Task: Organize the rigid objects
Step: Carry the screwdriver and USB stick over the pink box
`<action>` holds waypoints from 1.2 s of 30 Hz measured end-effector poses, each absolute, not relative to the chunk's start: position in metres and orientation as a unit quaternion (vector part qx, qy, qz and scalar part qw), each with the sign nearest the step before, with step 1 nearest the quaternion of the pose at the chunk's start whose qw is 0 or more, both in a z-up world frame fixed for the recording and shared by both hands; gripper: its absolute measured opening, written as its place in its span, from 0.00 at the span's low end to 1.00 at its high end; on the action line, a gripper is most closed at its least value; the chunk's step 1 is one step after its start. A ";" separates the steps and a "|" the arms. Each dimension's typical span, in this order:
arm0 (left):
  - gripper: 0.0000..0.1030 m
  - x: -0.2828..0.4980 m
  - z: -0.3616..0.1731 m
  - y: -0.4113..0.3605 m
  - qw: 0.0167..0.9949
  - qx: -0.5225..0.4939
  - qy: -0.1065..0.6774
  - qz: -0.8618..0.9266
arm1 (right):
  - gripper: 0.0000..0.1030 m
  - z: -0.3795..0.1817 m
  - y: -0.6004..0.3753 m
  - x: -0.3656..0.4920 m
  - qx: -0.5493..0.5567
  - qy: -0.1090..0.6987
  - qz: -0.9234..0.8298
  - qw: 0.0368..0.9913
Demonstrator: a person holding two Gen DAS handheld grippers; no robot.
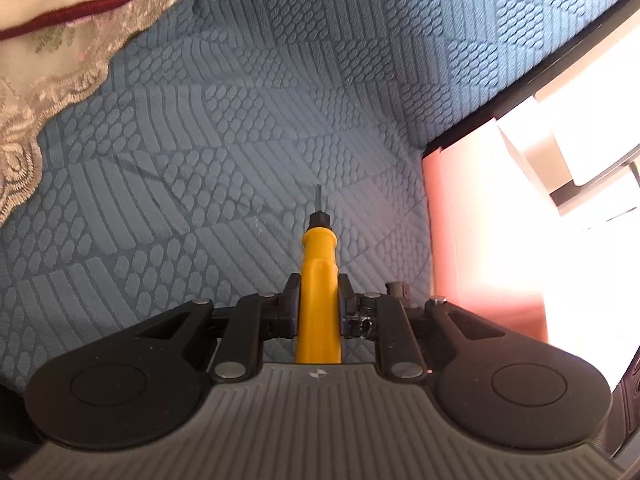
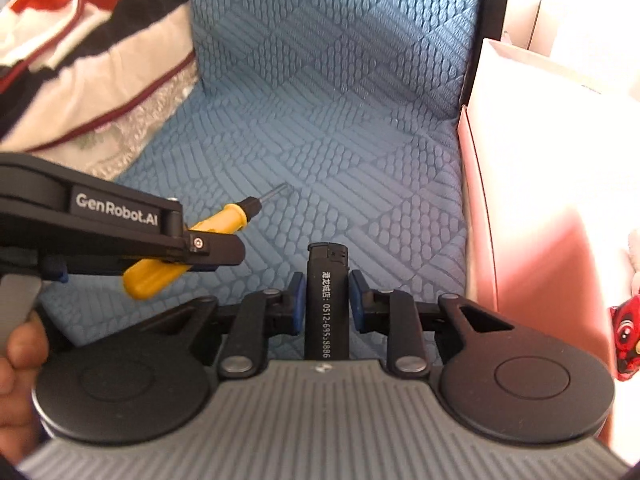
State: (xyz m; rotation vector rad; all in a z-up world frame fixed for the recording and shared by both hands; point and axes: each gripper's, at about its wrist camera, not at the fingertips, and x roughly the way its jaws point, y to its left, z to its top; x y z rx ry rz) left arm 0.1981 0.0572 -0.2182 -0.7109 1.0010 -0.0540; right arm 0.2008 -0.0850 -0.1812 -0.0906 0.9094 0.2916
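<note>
My left gripper is shut on a yellow screwdriver with a black collar and a short metal tip, held above the blue quilted cover. It also shows in the right wrist view, where the left gripper holds the screwdriver pointing up and right. My right gripper is shut on a black lighter with white printed text, held lengthwise between the blue pads.
A pink box stands at the right, also in the left wrist view. A lace-edged cloth and striped fabric lie at the upper left. A red toy sits at the far right.
</note>
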 end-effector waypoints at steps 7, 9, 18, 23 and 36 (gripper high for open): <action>0.20 0.191 -0.200 0.058 0.821 -0.349 0.451 -0.032 | 0.25 -0.155 -0.101 0.193 -0.033 0.422 0.138 0.895; 0.20 0.190 -0.192 0.056 0.824 -0.349 0.445 -0.034 | 0.25 -0.146 -0.103 0.192 -0.034 0.415 0.142 0.898; 0.20 0.195 -0.145 0.030 0.855 -0.310 0.413 -0.052 | 0.26 -0.093 -0.126 0.194 -0.033 0.373 0.145 0.916; 0.20 0.206 -0.119 0.008 0.866 -0.302 0.393 -0.069 | 0.26 -0.064 -0.146 0.196 -0.025 0.348 0.136 0.927; 0.20 0.239 -0.046 -0.049 0.888 -0.272 0.354 -0.107 | 0.26 -0.001 -0.194 0.206 -0.019 0.292 0.117 0.949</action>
